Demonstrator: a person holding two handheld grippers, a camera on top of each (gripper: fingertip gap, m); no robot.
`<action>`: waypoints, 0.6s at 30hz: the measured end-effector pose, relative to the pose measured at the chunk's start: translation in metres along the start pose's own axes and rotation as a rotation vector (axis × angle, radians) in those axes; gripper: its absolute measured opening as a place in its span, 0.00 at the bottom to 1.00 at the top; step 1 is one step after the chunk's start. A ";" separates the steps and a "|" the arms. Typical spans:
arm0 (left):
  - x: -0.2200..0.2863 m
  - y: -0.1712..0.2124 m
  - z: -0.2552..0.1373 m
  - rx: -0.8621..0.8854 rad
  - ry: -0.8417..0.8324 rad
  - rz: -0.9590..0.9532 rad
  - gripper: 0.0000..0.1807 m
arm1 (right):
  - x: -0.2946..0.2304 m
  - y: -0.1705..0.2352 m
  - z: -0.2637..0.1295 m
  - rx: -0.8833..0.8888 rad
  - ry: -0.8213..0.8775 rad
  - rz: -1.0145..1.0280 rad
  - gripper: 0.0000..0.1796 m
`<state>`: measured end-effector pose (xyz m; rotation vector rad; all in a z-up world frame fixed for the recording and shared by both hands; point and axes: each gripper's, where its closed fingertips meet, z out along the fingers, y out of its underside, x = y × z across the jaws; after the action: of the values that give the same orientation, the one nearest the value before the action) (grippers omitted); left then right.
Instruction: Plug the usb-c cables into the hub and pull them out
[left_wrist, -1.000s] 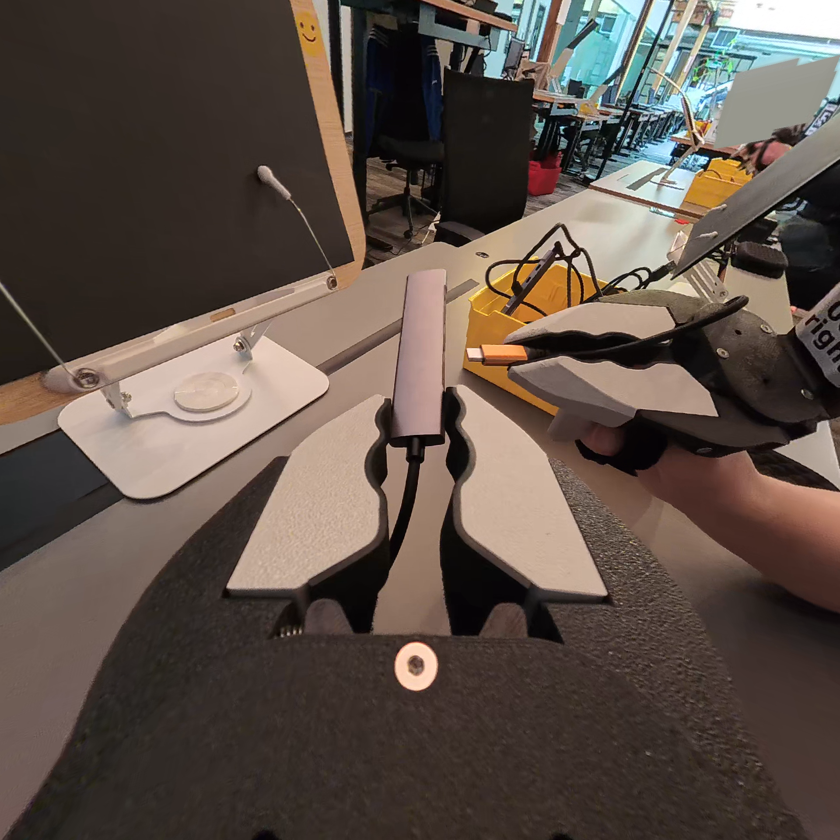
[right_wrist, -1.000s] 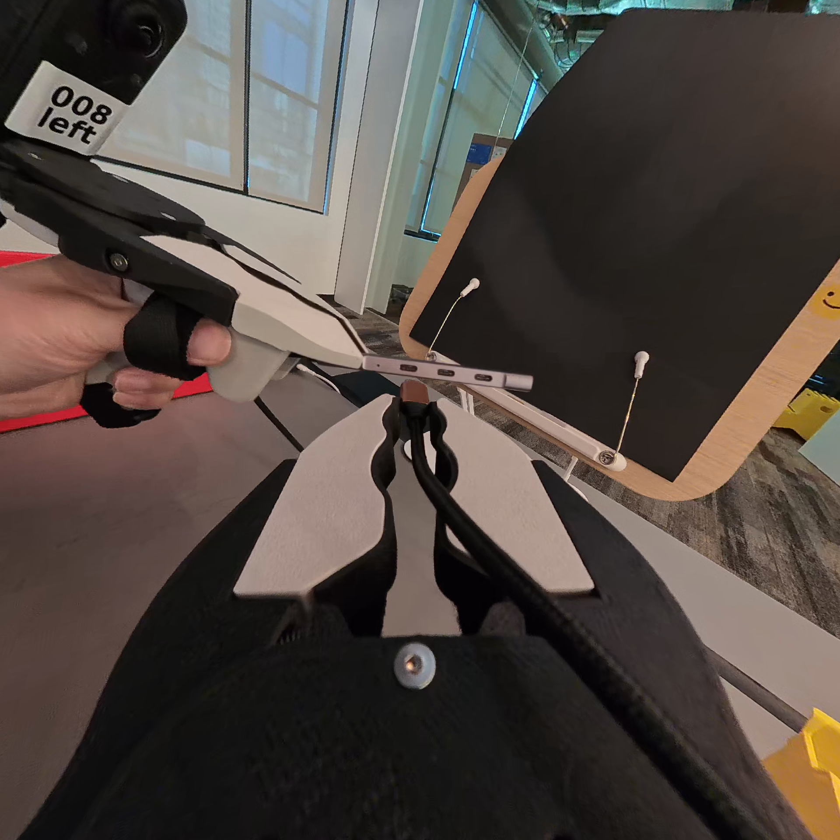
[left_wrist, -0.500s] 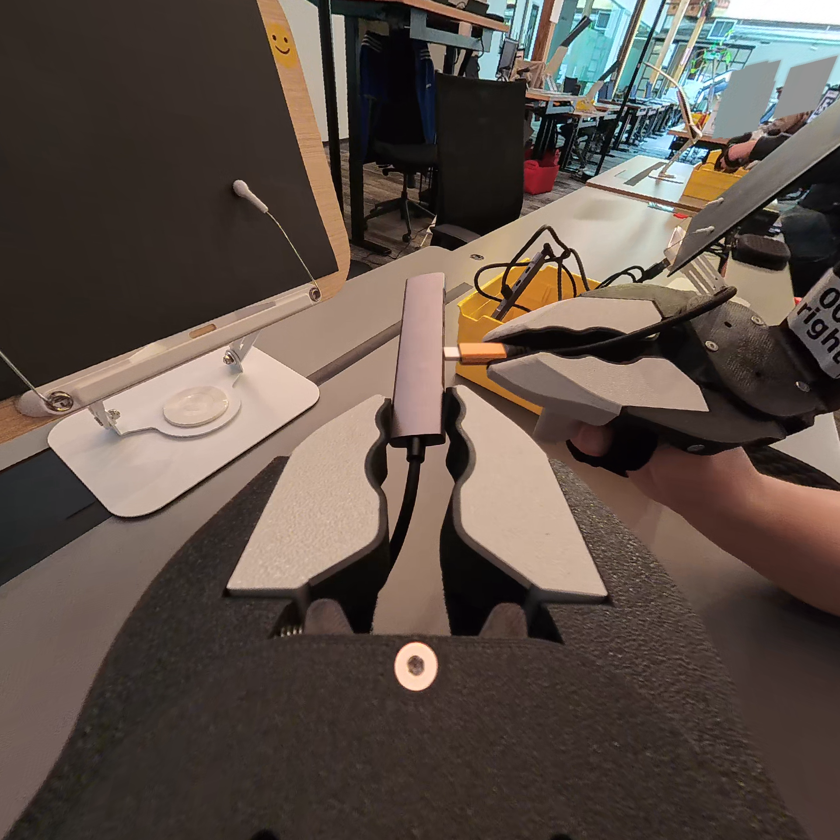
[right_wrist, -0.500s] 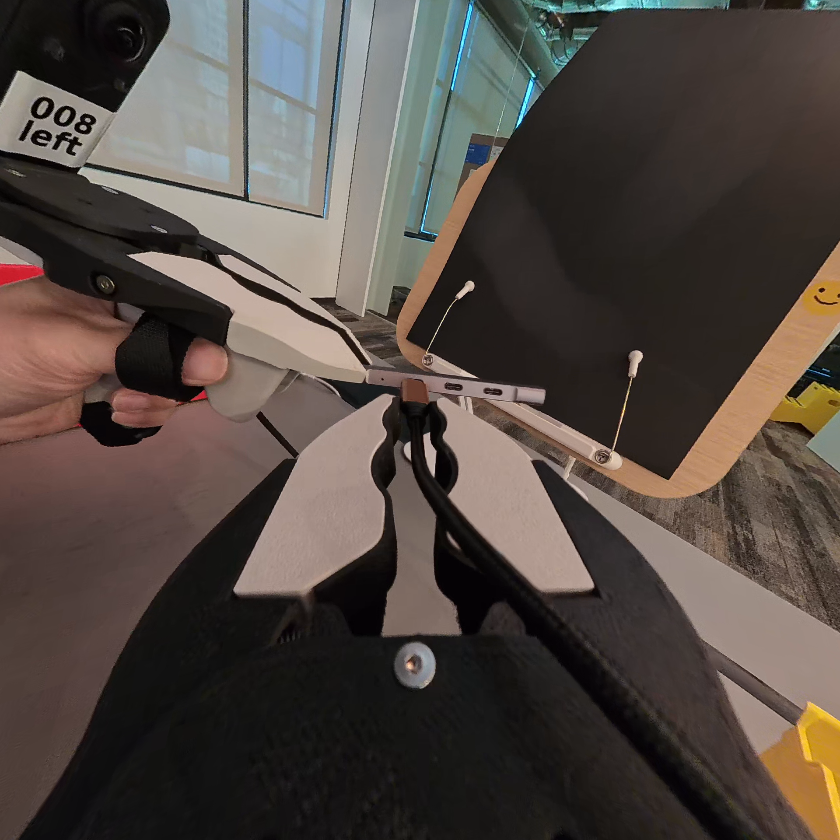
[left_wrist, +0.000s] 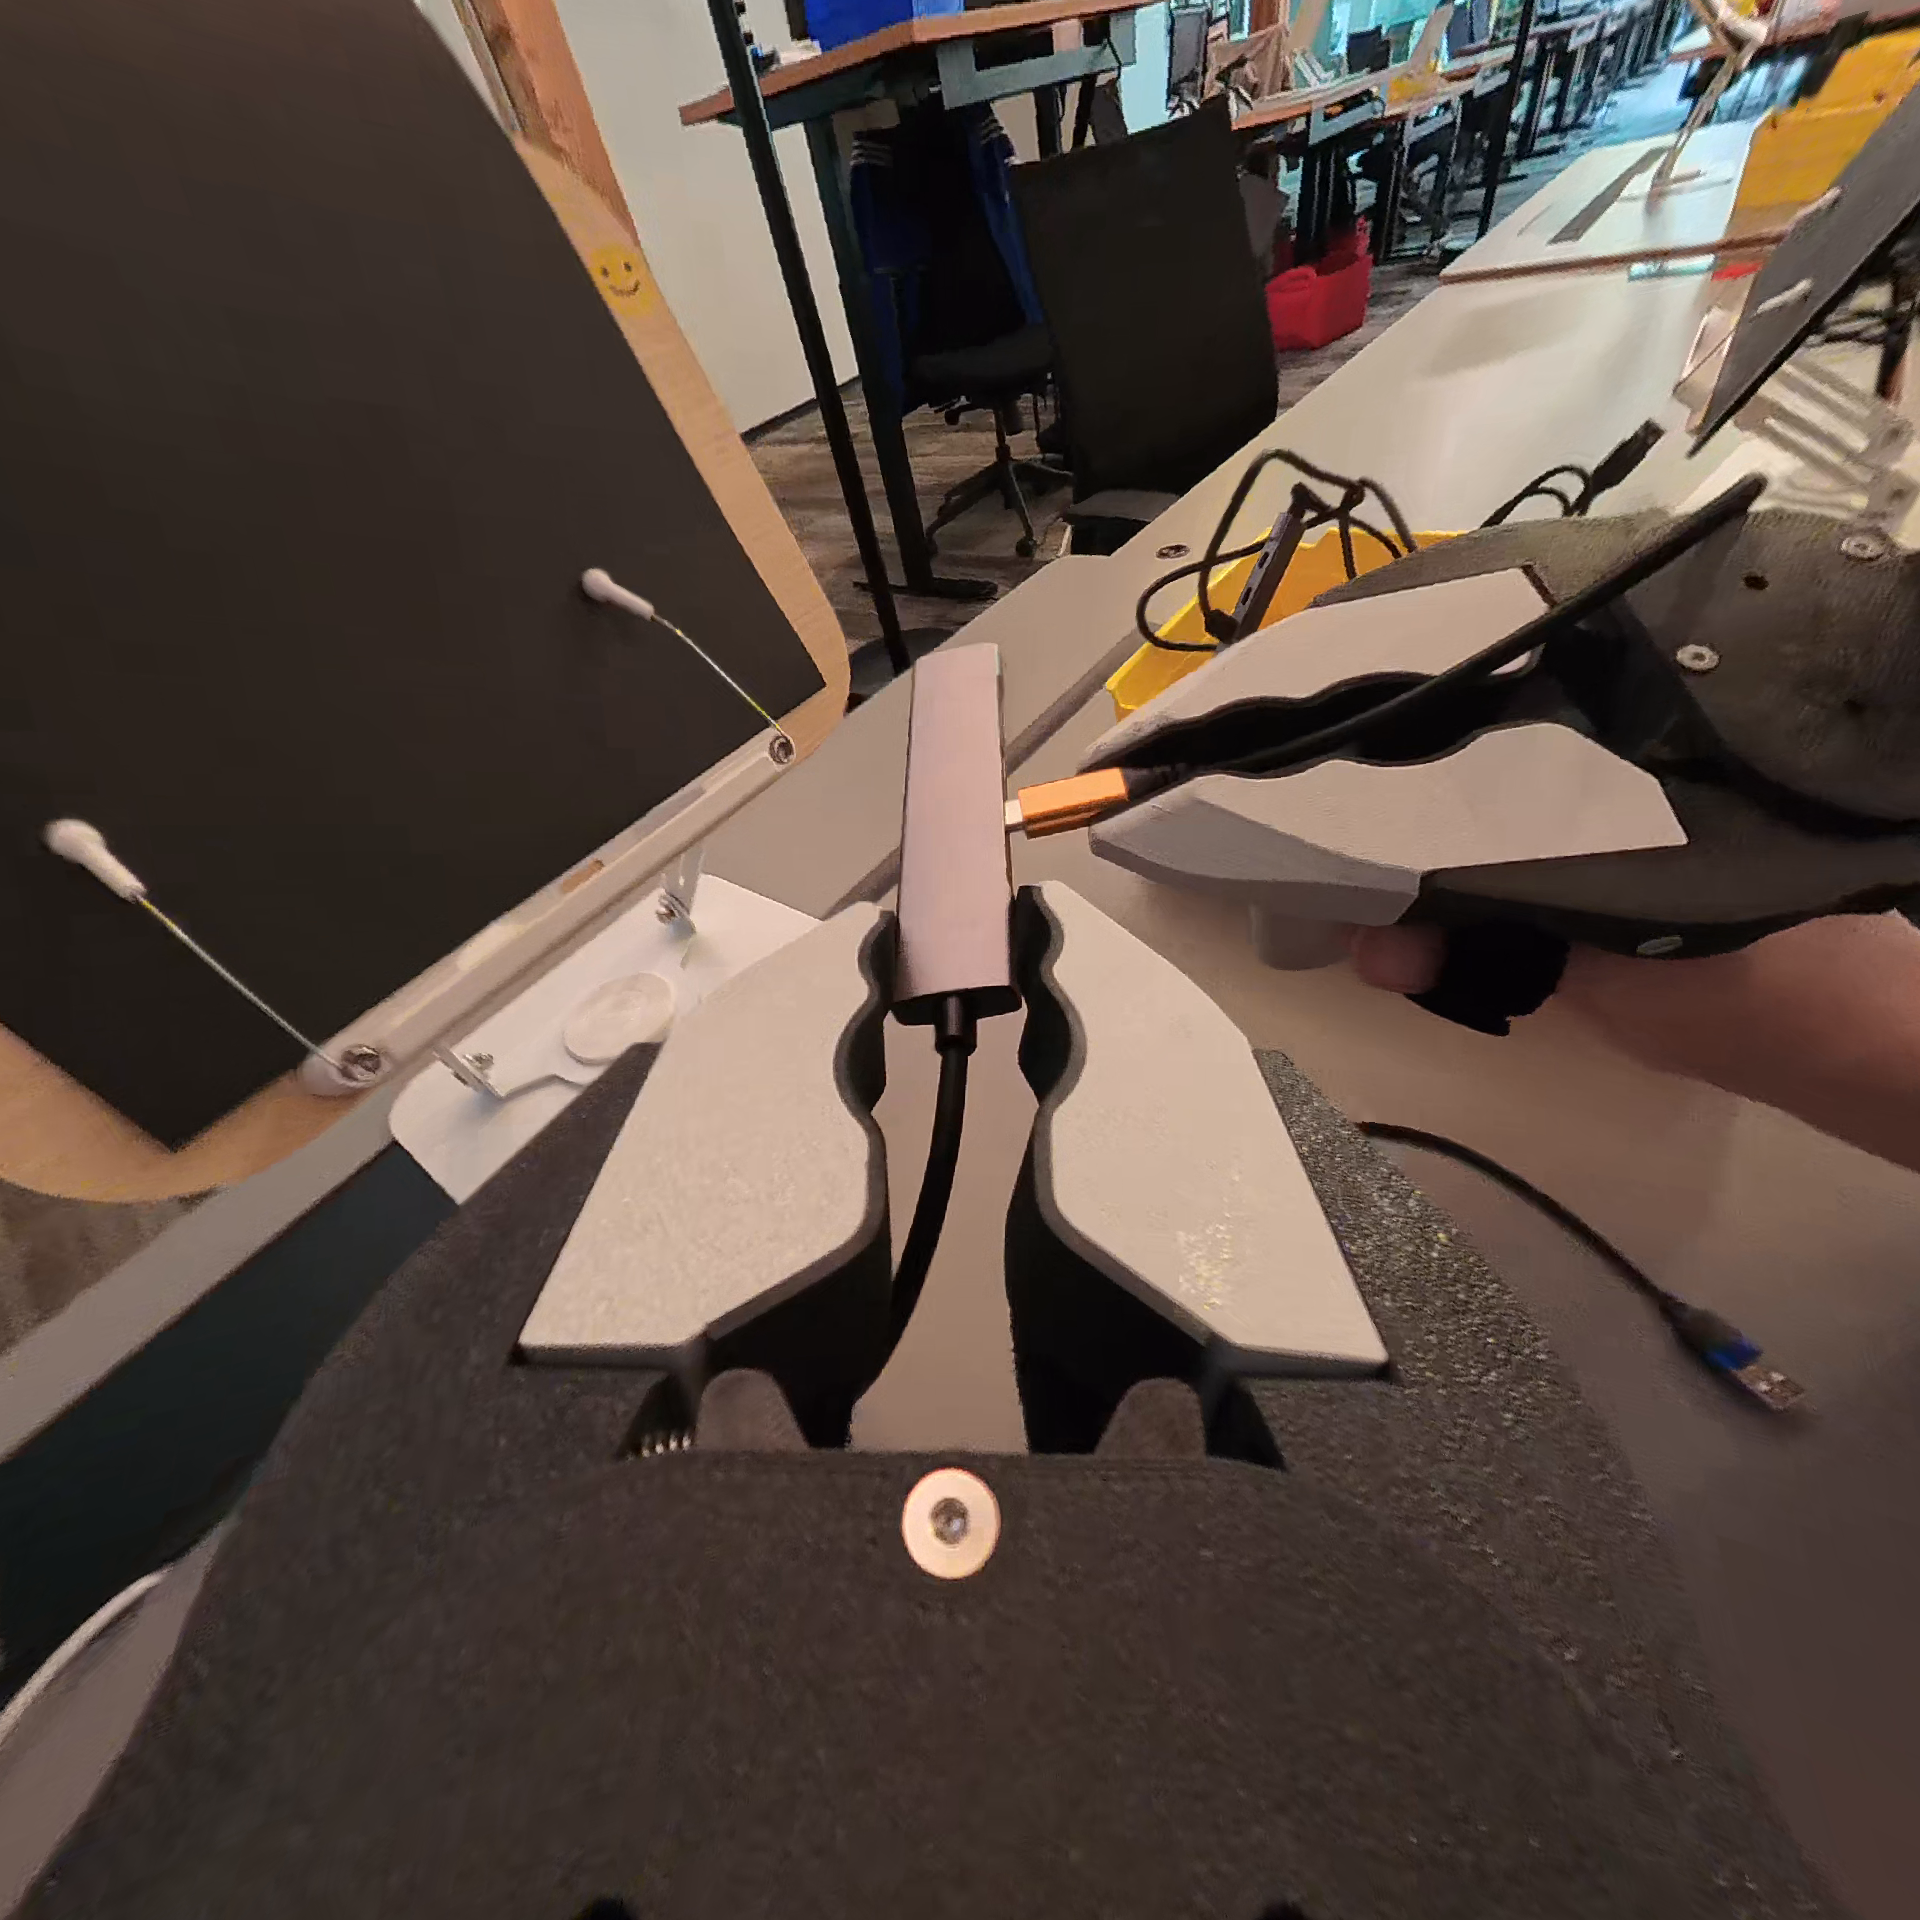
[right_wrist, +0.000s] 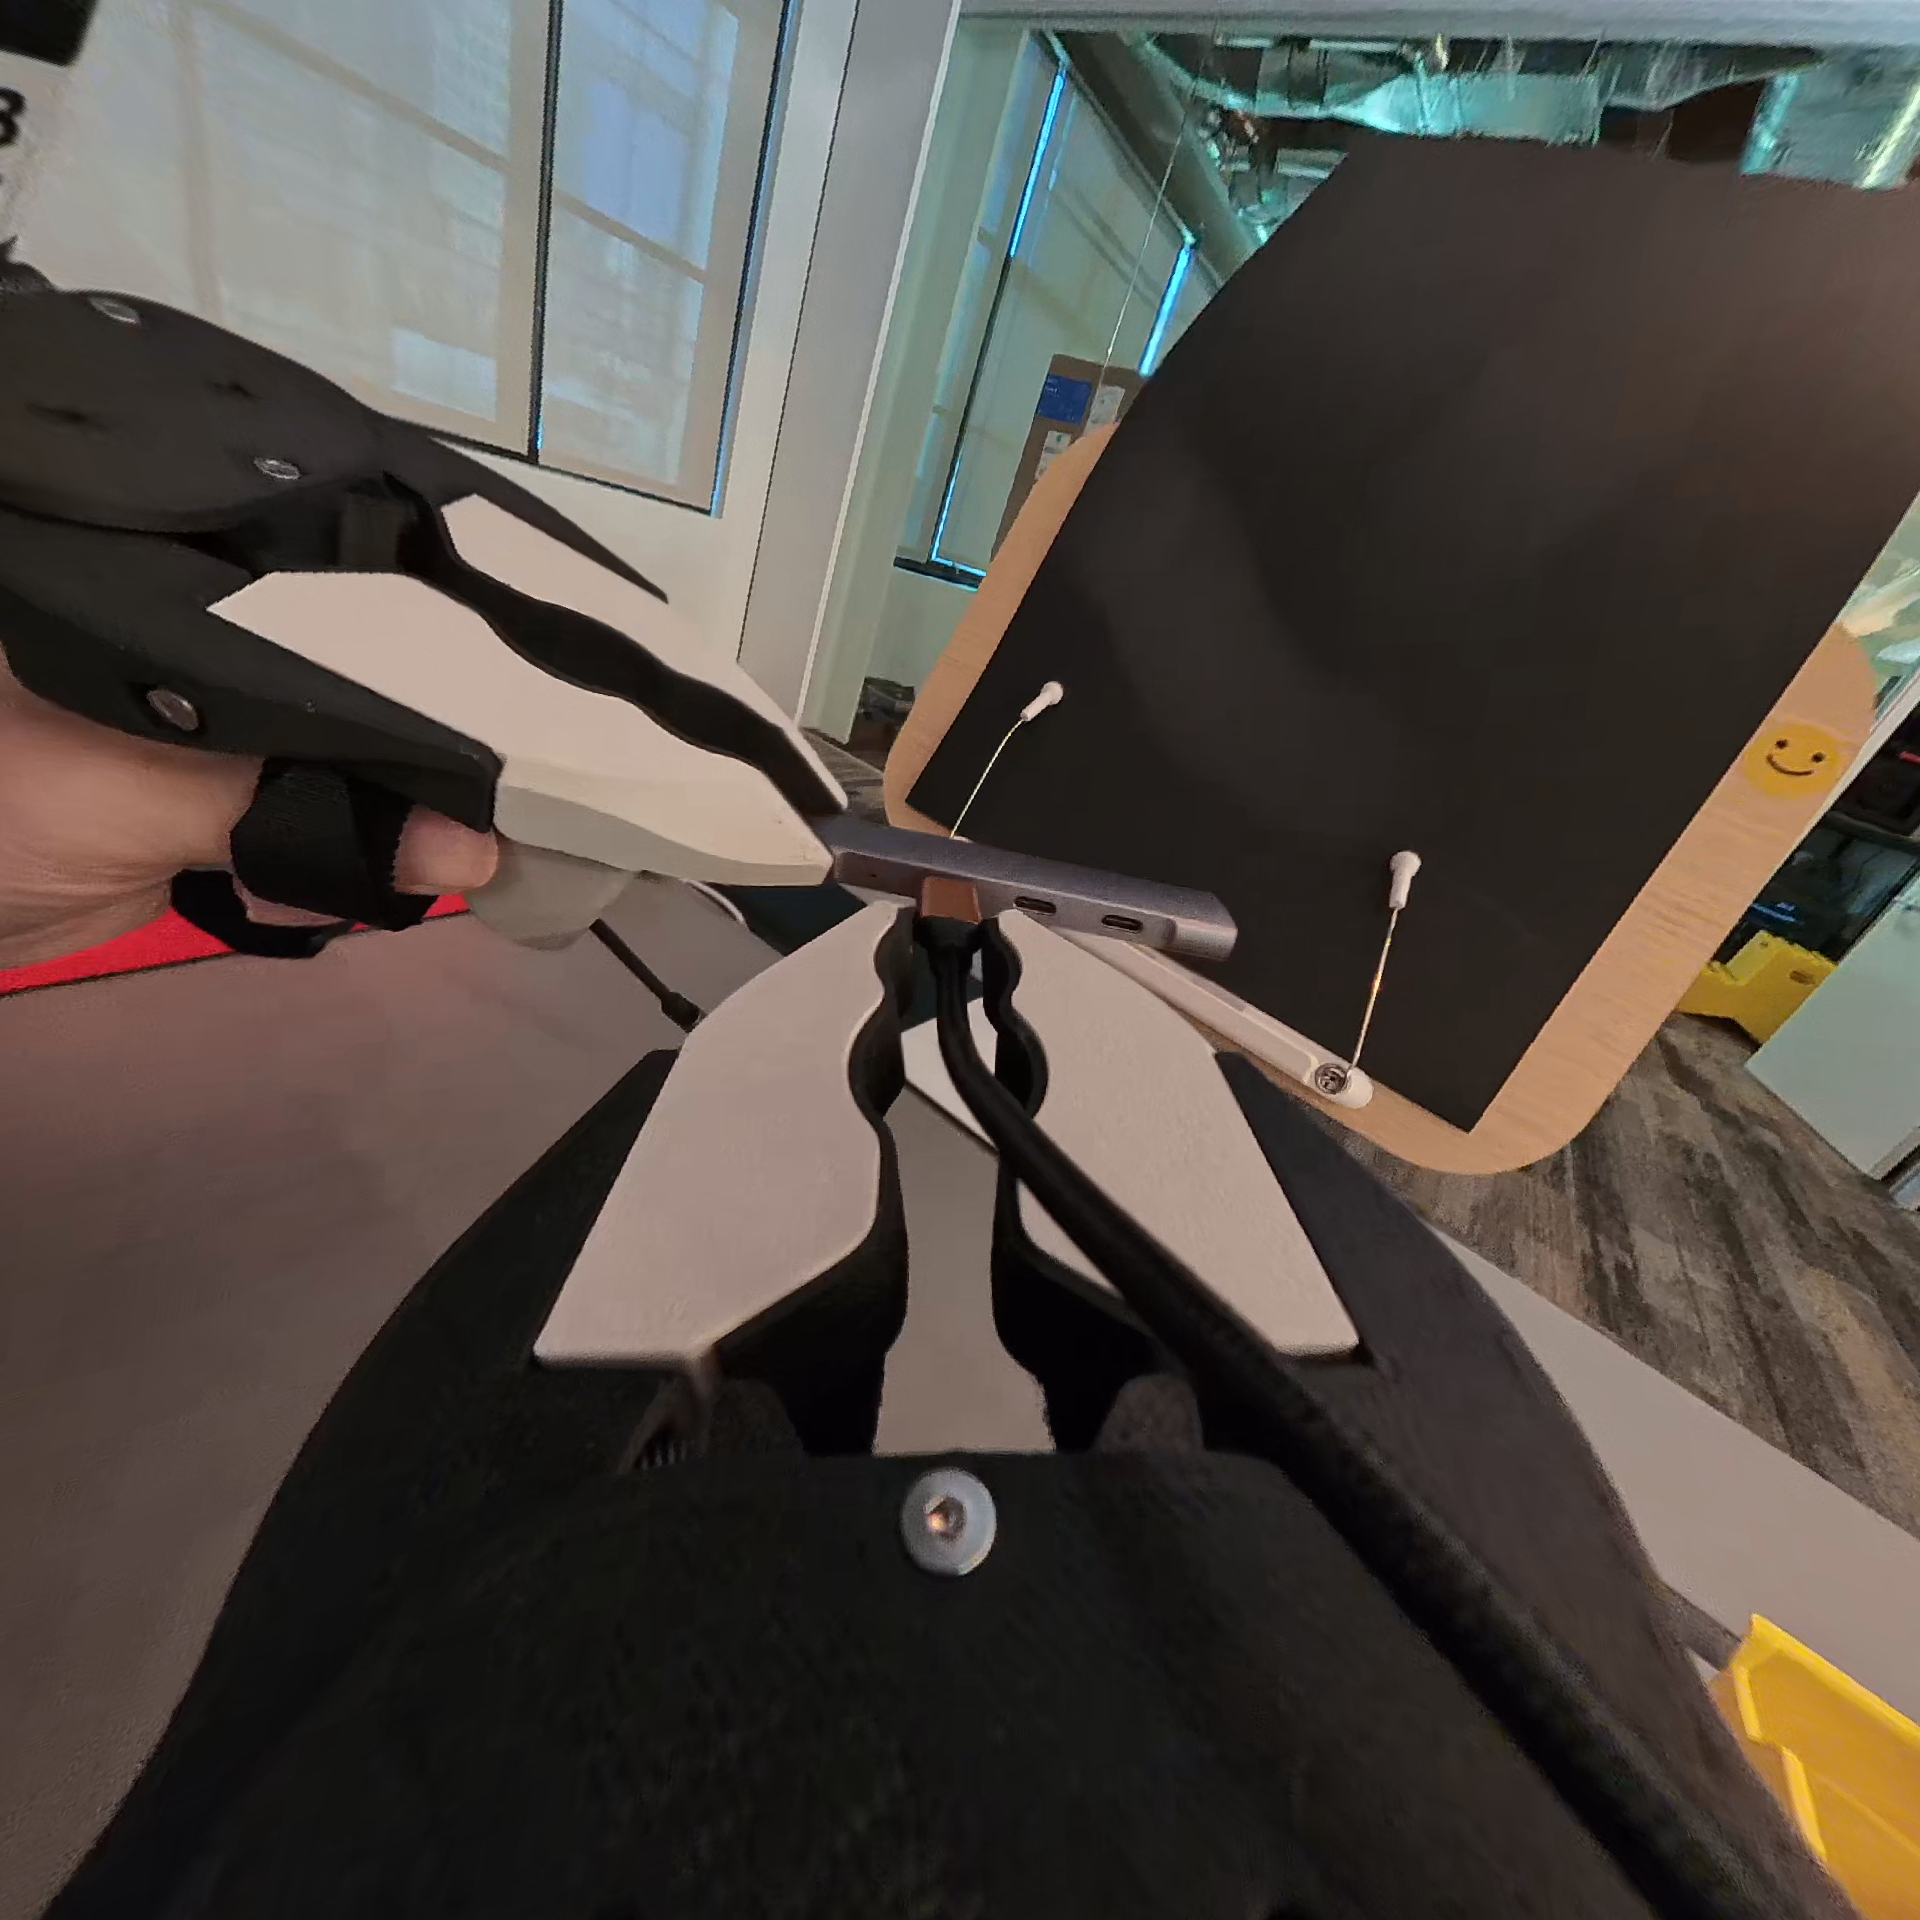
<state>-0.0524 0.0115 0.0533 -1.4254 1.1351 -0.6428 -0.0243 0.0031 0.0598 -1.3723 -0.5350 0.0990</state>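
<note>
My left gripper is shut on the near end of a slim grey hub, held level above the table, with the hub's black lead running back between the fingers. My right gripper is shut on a black USB-C cable just behind its orange plug. The plug meets the hub's right side, its silver tip at the port nearest my left gripper. In the right wrist view the hub shows two free ports to the right of the plug.
A black board on a wooden panel leans on a white stand to the left. A yellow bin with tangled cables sits behind the right gripper. A loose cable with a blue USB plug lies on the grey table at right. My left and right fingertips are right by each other.
The right gripper has moved the orange plug leftward from a gap beside the hub to the hub's side port. Both grippers have shifted slightly, and the hub stays gripped.
</note>
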 end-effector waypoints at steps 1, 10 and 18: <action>0.001 -0.001 0.000 -0.001 -0.010 0.026 0.12 | 0.000 -0.001 -0.001 0.009 0.009 -0.002 0.07; 0.005 -0.013 -0.002 0.070 0.021 -0.066 0.12 | 0.003 -0.010 -0.006 0.094 0.051 -0.014 0.07; 0.026 -0.045 -0.020 0.190 0.163 -0.128 0.00 | -0.012 -0.006 0.000 0.110 -0.009 -0.040 0.06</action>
<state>-0.0474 -0.0254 0.0946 -1.3078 1.0827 -0.9474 -0.0361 -0.0031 0.0616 -1.2544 -0.5565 0.1001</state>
